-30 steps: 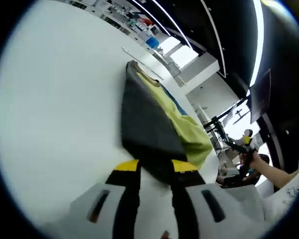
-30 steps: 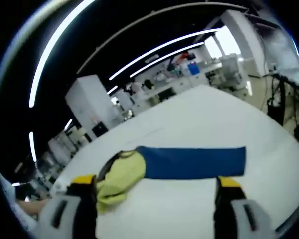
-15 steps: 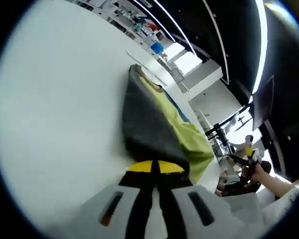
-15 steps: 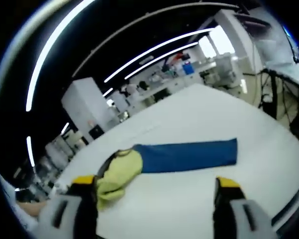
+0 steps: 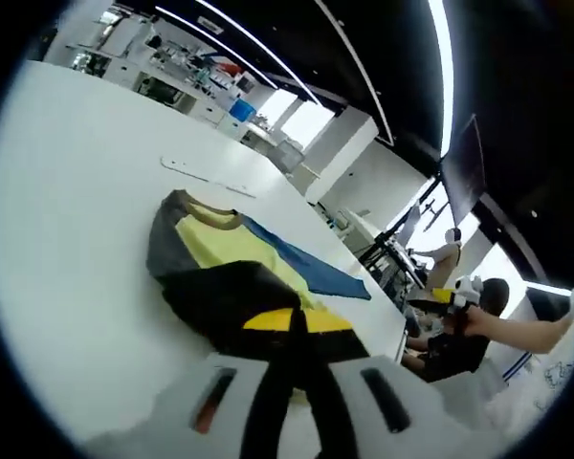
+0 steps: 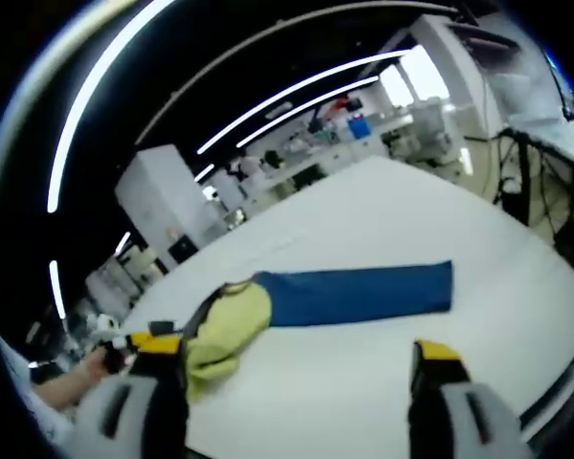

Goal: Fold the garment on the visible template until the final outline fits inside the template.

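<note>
On the white tabletop (image 5: 67, 239) lies the garment (image 5: 220, 263), yellow-green and dark grey, bunched up at one end of the blue template (image 6: 359, 295). Part of the garment lies over that end of the template. The left gripper (image 5: 292, 320) has its fingers squeezed together on a dark fold of the garment. The right gripper (image 6: 297, 368) hangs above the tabletop with its fingers spread wide apart, holding nothing. A person's hand (image 6: 86, 368) shows at the left edge of the right gripper view.

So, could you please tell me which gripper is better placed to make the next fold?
Left, probably: the left gripper is shut on the garment, while the right gripper hangs open, apart from it.
</note>
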